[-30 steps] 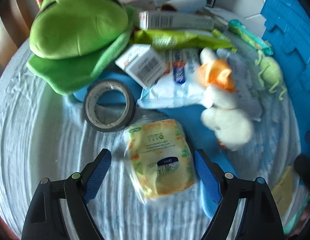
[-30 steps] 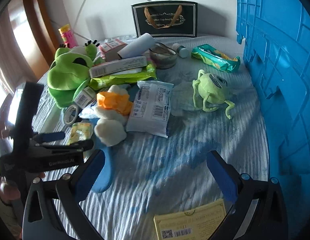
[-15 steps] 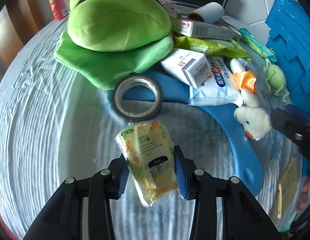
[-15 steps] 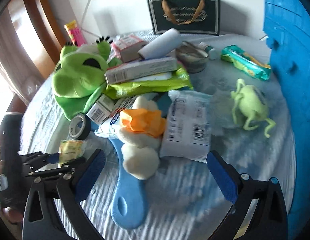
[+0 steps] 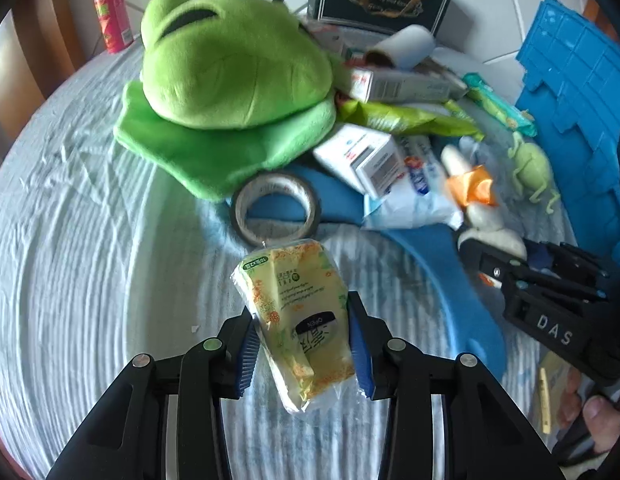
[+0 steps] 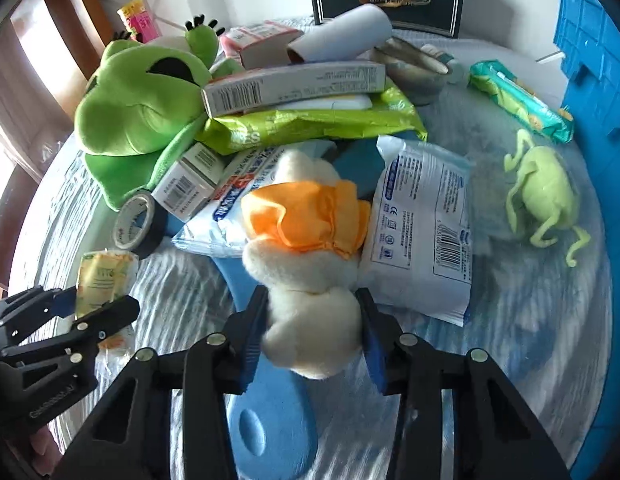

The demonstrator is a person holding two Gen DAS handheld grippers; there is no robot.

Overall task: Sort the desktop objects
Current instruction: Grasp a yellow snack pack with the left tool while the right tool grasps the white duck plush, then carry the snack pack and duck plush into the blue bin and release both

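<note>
Pick-up step: my left gripper [image 5: 302, 344] clamps the yellow tissue pack [image 5: 298, 320], my right gripper [image 6: 314, 340], just closing, pinches the white plush duck [image 6: 310, 280]; next, lift both toward the blue bin [image 6: 590, 40].

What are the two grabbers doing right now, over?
Left gripper shut on yellow tissue pack. Right gripper just closed on white plush toy. Plush toy lies on blue paddle, beside white packet.

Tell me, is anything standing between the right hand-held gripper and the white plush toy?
No. The right hand-held gripper, whose jaws have just been closing, already has the white plush toy directly between its pads, pressing its lower body; nothing else lies between them.
</note>
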